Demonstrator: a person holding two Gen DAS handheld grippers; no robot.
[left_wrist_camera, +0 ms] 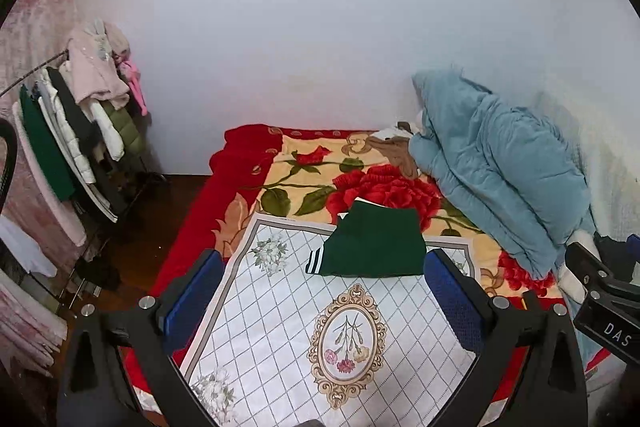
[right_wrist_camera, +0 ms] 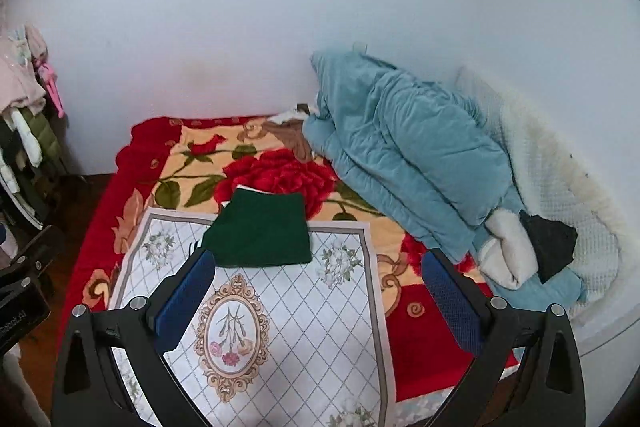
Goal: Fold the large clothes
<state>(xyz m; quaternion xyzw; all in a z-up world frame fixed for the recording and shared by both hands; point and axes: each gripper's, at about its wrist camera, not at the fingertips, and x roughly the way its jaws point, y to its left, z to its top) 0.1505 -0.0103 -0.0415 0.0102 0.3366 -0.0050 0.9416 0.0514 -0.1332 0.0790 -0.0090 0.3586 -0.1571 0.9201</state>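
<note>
**Legible text: two partial marks, both on gripper bodies**

Left wrist view: white capitals "DAS" on the black housing of the right gripper (left_wrist_camera: 604, 291), seen at the right edge of the frame. The lettering runs off the frame edge, so the word is likely cut short; only these three letters can be read.

Right wrist view: faint pale lettering on the black housing of the left gripper (right_wrist_camera: 24, 291), at the left edge. It is small, tilted and partly cropped; the tail end looks like "...bot AI", but this reading is uncertain.

No other readable text, numbers, brands or signs on any other surface in either view.
</note>
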